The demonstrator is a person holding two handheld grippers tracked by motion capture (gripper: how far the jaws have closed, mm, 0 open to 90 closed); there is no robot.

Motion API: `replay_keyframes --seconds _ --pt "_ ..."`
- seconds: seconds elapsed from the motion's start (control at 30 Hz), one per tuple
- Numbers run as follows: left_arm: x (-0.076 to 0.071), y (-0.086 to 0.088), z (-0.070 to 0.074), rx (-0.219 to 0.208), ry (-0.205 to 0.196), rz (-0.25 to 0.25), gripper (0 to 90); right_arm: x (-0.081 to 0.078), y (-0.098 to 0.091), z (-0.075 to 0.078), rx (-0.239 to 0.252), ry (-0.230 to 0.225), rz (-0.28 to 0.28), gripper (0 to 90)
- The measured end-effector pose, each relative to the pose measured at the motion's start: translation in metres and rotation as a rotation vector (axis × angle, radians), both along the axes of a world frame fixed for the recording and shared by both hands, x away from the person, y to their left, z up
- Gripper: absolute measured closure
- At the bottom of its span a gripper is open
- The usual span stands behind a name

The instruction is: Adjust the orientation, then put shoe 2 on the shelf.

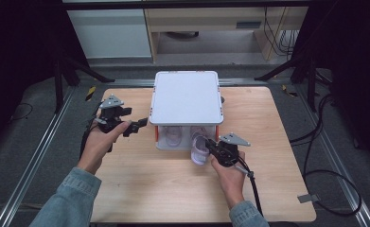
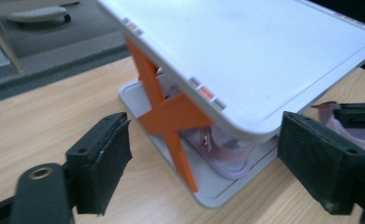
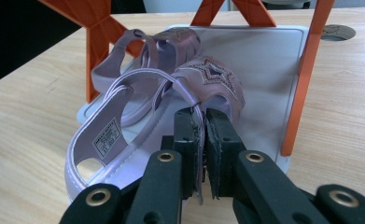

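A white two-shelf rack [image 1: 186,97] with orange struts [image 2: 171,116] stands at the table's far middle. Two lilac sandals lie on its lower shelf [image 3: 264,70]. The nearer sandal [image 3: 124,121] hangs half off the shelf's front edge, and my right gripper [image 3: 203,128] is shut on its thin side strap; from above this gripper [image 1: 209,144] sits at the rack's front right. The other sandal [image 3: 171,39] lies farther back. My left gripper [image 1: 142,125] is level with the rack's left side, open, its pads [image 2: 105,158] wide apart with nothing between them.
The wooden table [image 1: 173,189] has bare surface in front of and on both sides of the rack. A cable trails from the right gripper across the table's front right. Dark tripod legs and cables lie on the floor around the table.
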State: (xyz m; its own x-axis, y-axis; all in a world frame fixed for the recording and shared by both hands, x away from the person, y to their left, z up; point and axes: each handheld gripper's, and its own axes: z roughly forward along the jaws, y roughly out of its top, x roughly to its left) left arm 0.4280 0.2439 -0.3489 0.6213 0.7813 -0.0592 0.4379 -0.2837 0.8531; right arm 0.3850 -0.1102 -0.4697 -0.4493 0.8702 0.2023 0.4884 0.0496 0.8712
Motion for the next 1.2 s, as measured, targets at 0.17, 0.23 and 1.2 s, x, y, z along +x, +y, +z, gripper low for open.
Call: replay_keyframes --seconds 0.17,0.23,1.2 --pt "0.005 -0.022 0.012 0.006 -0.026 -0.044 35.2 0.006 0.006 -0.002 -0.002 -0.017 -0.014 83.8" --pt "0.01 -0.031 0.014 0.004 -0.03 -0.048 45.7 0.009 0.009 -0.003 0.0 -0.019 -0.018 83.8" --pt "0.04 -0.082 -0.006 0.058 0.047 -0.093 87.6 0.032 0.025 -0.024 0.091 -0.069 -0.098 83.8"
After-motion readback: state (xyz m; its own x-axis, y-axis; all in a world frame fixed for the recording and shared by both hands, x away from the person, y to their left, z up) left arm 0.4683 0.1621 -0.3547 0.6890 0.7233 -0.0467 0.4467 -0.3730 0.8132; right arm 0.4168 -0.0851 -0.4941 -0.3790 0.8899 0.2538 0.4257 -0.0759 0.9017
